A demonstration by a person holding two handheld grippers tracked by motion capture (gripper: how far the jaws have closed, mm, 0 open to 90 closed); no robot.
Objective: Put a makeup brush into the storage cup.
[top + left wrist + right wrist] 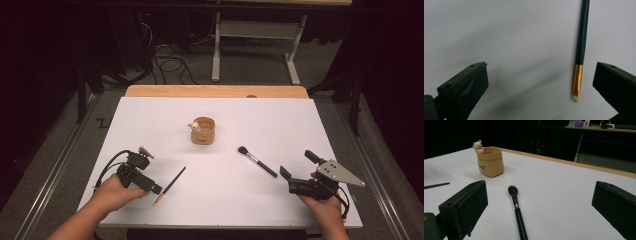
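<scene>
At the near edge of the white tabletop (150, 115), the person's left hand (112, 192) holds the left tool (150, 186) low over the surface, its jaws spread wide with nothing gripped between them. In the left gripper view the thin brush (581, 50) lies flat on the tabletop between those jaws, much nearer to the right jaw than to the left one and touching neither; its pale tip points toward the camera, followed by a gold ferrule and then a long dark handle running away. From the high view this thin brush (170, 185) lies just beside the left tool on a slant, with its tip nearest the person. On the other side, the right hand (322, 207) holds the right tool (290, 179) near the tabletop's front right part, its jaws also wide apart and empty. Just beyond it lies the powder brush (257, 161), flat on the surface, dark bristles pointing away from the right tool; in the right gripper view the powder brush (517, 212) lies between the jaws, closer to the left one and clear of both. Farther back, near the middle of the tabletop, stands the tan cup (203, 131), upright, with a small bear figure (193, 125) on its rim. Beyond the white sheet a wooden edge (215, 91) shows.
</scene>
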